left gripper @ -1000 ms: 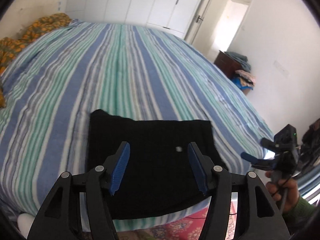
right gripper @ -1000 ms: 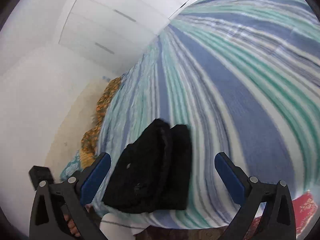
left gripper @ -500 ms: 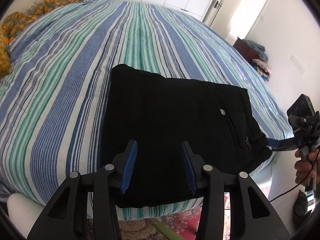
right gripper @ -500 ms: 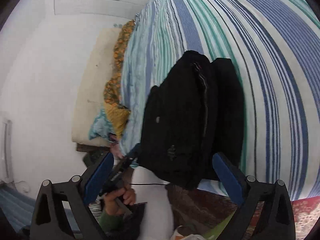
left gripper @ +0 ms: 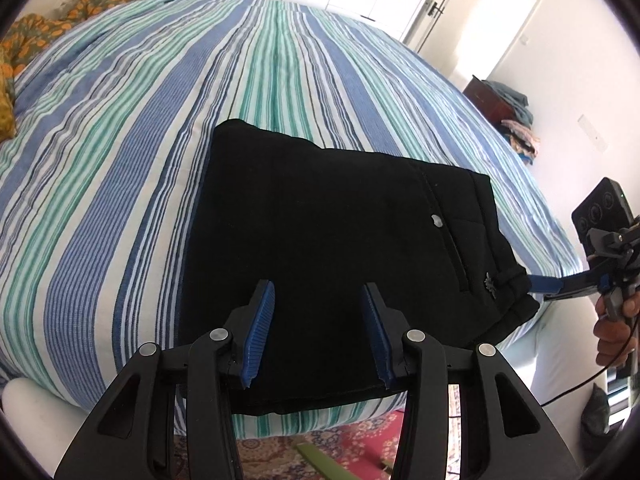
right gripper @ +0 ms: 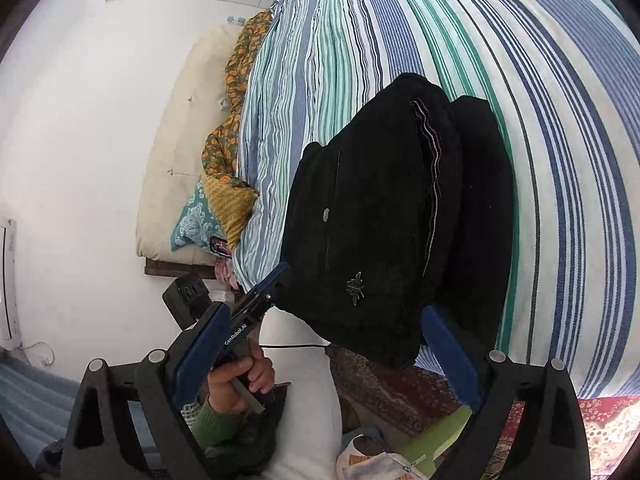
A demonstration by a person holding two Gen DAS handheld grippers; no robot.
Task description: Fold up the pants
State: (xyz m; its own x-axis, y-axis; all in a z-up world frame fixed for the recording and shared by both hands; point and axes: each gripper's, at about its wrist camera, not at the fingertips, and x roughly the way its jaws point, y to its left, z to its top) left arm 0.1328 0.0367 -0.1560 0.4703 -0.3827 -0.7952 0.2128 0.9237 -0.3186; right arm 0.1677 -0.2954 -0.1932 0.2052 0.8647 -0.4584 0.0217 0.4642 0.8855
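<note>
The black pants [left gripper: 328,240] lie folded into a thick rectangle at the near edge of the striped bed [left gripper: 120,140]. My left gripper [left gripper: 316,308] is open, its blue pads over the pants' near edge, holding nothing. My right gripper [right gripper: 320,320] is open at the pants' waistband corner [right gripper: 360,292], which overhangs the bed edge. In the left wrist view the right gripper [left gripper: 548,286] shows at the right, one blue finger against that corner. In the right wrist view the left gripper [right gripper: 264,292] reaches the pants' lower left edge.
An orange-patterned blanket [left gripper: 48,28] and pillows [right gripper: 200,216] lie at the head of the bed. A patterned red rug [left gripper: 340,452] covers the floor below the bed edge. A dark cabinet with piled clothes [left gripper: 508,108] stands by the right wall near the door.
Both grippers have moved in close to the pants. The left pads have narrowed and now hover over the near edge. The right gripper has come up to the waistband corner.
</note>
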